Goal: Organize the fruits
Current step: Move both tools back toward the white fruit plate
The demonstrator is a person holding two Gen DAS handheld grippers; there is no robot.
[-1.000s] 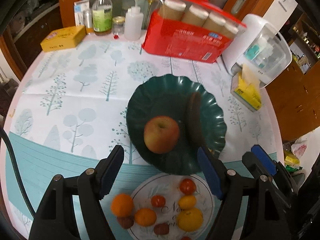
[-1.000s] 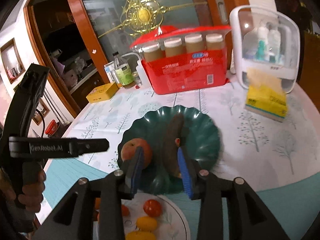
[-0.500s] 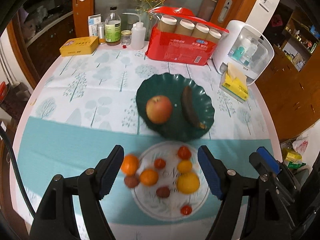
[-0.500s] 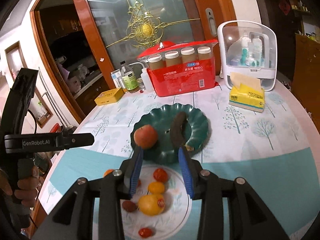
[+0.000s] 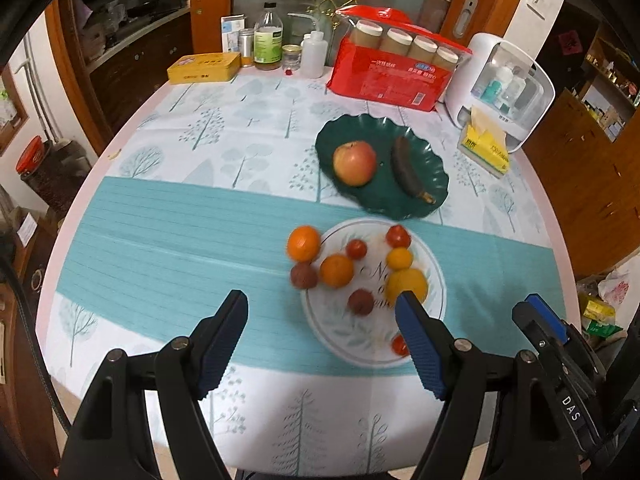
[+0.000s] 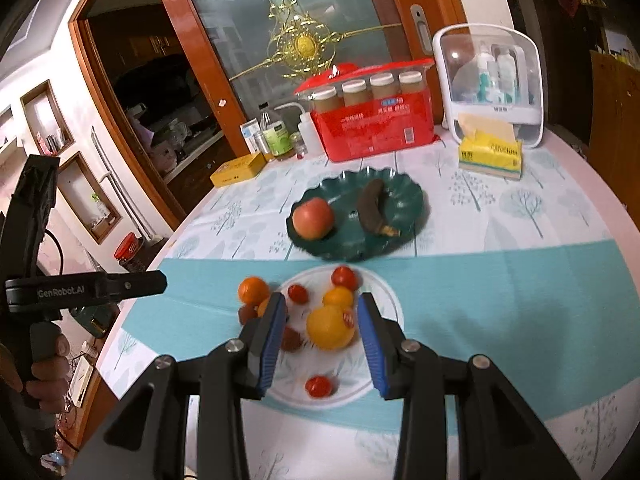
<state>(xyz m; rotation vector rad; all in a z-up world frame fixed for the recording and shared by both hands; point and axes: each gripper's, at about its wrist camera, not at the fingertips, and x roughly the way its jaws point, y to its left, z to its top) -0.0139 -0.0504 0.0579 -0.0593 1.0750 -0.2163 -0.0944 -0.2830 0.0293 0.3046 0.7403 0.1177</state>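
A dark green plate point(image 5: 436, 168) holds a red apple point(image 5: 355, 163) and a dark brown banana point(image 5: 406, 174). Nearer lies a white plate point(image 5: 348, 340) with several small fruits: tomatoes, oranges and a big yellow one point(image 5: 406, 282). An orange point(image 5: 303, 243) and a dark fruit rest just off its left rim. My left gripper point(image 5: 320, 300) hovers open over the plate's near left side, holding nothing. My right gripper point(image 6: 322, 300) hangs above the white plate point(image 6: 360, 388), its jaws a narrow gap apart and empty; the yellow fruit point(image 6: 330, 328) shows below them.
At the back stand a red pack of jars point(image 5: 394, 76), a white cosmetics box point(image 5: 504, 92), a yellow tissue pack point(image 5: 486, 146), a yellow tin point(image 5: 204, 67) and bottles point(image 5: 268, 44). The round table drops off at left. A hand point(image 6: 44, 364) grips the left handle.
Both grippers have drawn back from the green plate toward the table's near edge, so the white plate is now fully in view. Neither gripper's jaw gap has changed.
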